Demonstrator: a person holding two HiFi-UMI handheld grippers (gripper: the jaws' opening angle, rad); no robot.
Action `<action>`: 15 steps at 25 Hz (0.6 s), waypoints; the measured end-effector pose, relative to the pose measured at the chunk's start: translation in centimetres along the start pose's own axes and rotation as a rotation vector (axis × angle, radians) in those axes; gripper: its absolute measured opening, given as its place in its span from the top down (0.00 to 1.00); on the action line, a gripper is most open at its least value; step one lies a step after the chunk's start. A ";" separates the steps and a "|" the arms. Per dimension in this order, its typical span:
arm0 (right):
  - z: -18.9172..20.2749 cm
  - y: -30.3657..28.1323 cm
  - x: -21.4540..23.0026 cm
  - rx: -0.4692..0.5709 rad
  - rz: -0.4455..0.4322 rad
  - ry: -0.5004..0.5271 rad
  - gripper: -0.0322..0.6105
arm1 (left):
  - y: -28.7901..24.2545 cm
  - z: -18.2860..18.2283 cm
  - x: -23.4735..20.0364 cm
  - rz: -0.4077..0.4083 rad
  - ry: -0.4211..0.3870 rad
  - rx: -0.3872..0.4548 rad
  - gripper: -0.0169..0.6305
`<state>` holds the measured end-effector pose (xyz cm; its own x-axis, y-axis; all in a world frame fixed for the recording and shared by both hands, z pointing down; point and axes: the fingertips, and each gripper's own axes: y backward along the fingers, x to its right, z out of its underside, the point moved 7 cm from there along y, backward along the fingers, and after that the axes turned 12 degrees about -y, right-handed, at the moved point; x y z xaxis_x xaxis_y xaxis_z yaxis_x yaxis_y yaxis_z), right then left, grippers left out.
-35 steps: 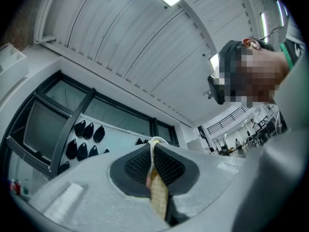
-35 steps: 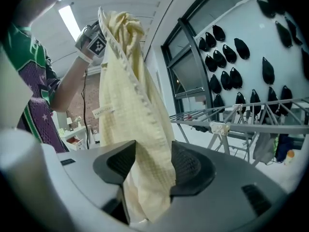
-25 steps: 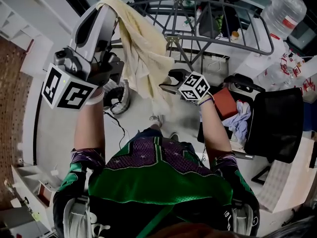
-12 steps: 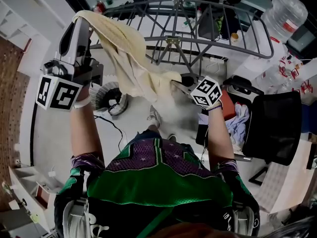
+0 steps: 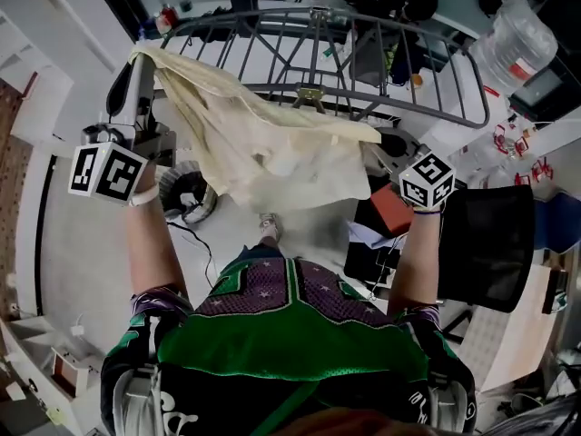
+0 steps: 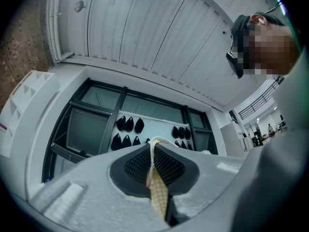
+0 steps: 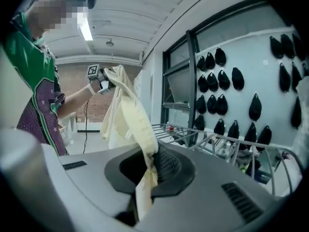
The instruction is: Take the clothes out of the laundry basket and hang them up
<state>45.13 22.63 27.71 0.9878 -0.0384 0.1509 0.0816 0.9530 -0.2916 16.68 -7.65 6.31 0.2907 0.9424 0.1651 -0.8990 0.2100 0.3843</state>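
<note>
so the pale yellow cloth garment (image 5: 272, 153) hung stretched — left gripper (image 5: 138, 54) and right gripper (image 5: 377, 157) both clamped on it, over the grey metal drying rack (image 5: 436, 107).

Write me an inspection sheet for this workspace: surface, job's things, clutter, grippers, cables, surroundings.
Surface: pale floor; the person stands on it.
Job's things: pale yellow garment stretched between both grippers, near the grey drying rack; black basket at the person's right.
Clutter: round device on the floor; red item beside the basket.
Grippers: left gripper shut on one part of the garment; right gripper shut on another.
Cables: black cable lying on the floor near the round device.
Surroundings: large water bottle past the rack; wall hung with black objects.
</note>
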 end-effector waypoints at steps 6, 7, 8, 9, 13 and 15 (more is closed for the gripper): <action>-6.7 -0.7 1.9 0.159 0.059 -0.047 0.93 | -1.2 4.4 -4.9 -0.058 0.058 -0.053 0.94; -7.9 -1.1 2.3 0.171 0.068 -0.050 0.93 | -1.6 5.3 -5.7 -0.067 0.065 -0.064 0.94; -9.1 -1.6 2.6 0.177 0.078 -0.050 0.93 | -2.0 6.3 -6.6 -0.075 0.073 -0.073 0.94; -10.2 -2.2 3.0 0.178 0.086 -0.046 0.93 | -2.4 7.2 -7.5 -0.083 0.082 -0.081 0.94; -14.1 -6.1 4.3 0.194 0.066 -0.039 0.93 | -4.6 10.5 -11.5 -0.102 0.100 -0.109 0.94; -15.8 -8.2 5.1 0.200 0.066 -0.043 0.93 | -5.6 12.0 -13.7 -0.111 0.108 -0.119 0.94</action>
<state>51.63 9.87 15.96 0.9833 0.0348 0.1786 -0.0152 0.9938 -0.1099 21.68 -24.86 12.74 0.3592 0.9329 0.0267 -0.8975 0.3375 0.2837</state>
